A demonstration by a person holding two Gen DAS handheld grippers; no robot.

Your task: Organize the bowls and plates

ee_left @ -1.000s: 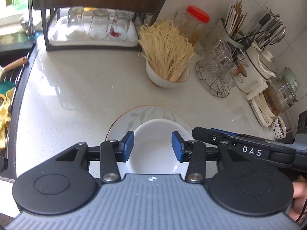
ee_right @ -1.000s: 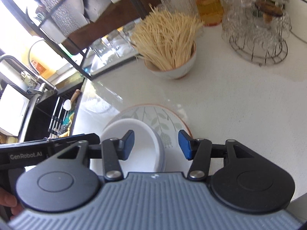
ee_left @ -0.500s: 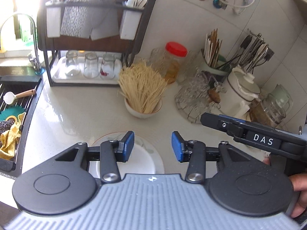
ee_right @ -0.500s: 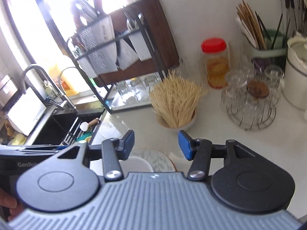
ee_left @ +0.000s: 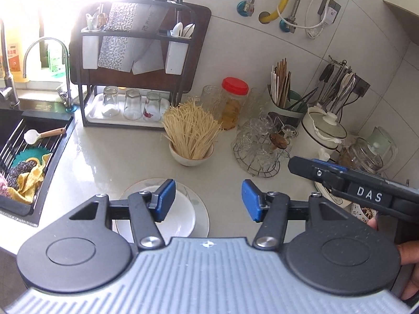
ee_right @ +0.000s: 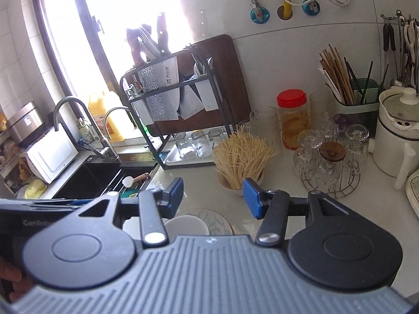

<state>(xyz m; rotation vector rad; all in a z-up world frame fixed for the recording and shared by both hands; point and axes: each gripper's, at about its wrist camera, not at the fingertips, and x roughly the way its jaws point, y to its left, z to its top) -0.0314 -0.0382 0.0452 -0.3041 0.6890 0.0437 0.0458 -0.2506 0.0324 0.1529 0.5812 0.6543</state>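
At the far left, the black sink is holding a rack with a wooden-handled scoop and cloths; no plates or bowls are showing there. Behind it, the knife rack is standing over a tray of upturned glasses.

Near the middle, the white bowl is sitting inside the leaf-patterned plate on the counter, so the stacking step is looking done. The left gripper is hovering above and just near of this stack, its jaws standing wide apart and gripping nothing. From the right wrist view the same bowl and plate are lying under the right gripper, whose jaws are likewise spread wide and empty.

Just beyond the stack, a noodle bowl is standing apart from it, packed with dry noodles and probably not part of the sorting. Further right are the red-lidded jar, the wire glass stand and the chopstick holder.

Judging by this, little is remaining: no other loose plate or bowl is visible, and both hands are seeming to be finishing up.
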